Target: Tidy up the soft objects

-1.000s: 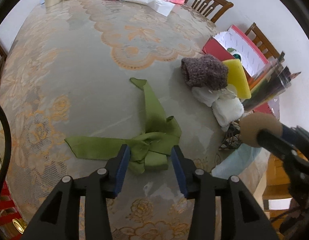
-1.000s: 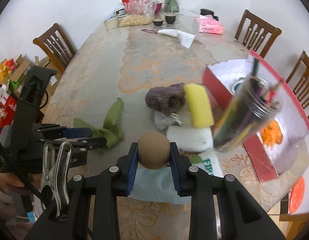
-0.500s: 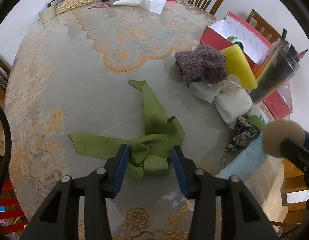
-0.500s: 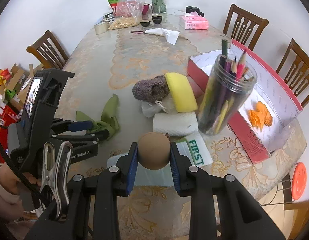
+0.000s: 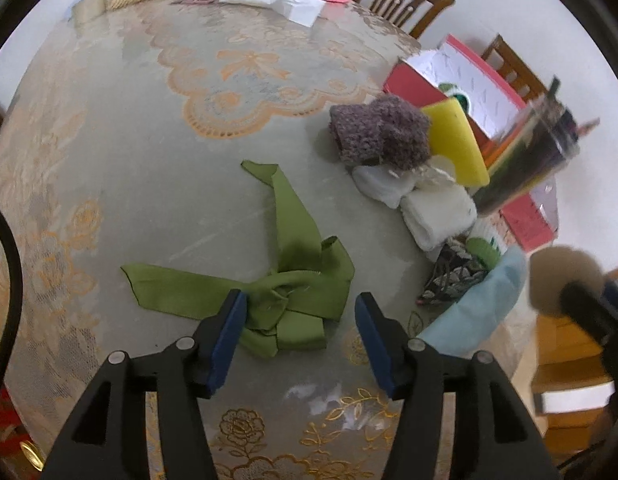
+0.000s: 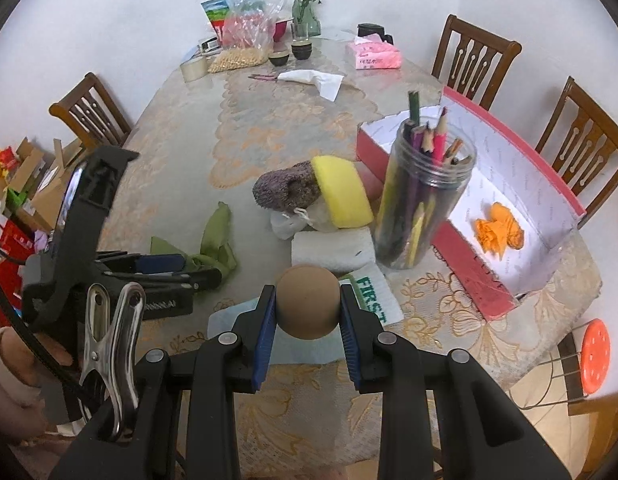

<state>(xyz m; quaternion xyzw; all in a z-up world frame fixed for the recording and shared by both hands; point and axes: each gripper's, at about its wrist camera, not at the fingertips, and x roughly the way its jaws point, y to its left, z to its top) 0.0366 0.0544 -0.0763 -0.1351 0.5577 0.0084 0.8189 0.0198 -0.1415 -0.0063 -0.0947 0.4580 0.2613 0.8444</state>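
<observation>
The left gripper [image 5: 297, 320] is hovering over a green ribbon [image 5: 285, 280], jaws just widening apart, while the right gripper [image 6: 307, 322] is clamping a brown ball [image 6: 308, 301].

The desk [image 5: 121, 168] is covered in glossy lace-patterned cloth, the green ribbon [image 5: 293, 292] is matt woven fabric, the purple bundle [image 5: 379, 134] is rough knit, and the jar [image 6: 423, 200] is clear plastic.

Soft daylight, fisheye warp, blurred edges
</observation>
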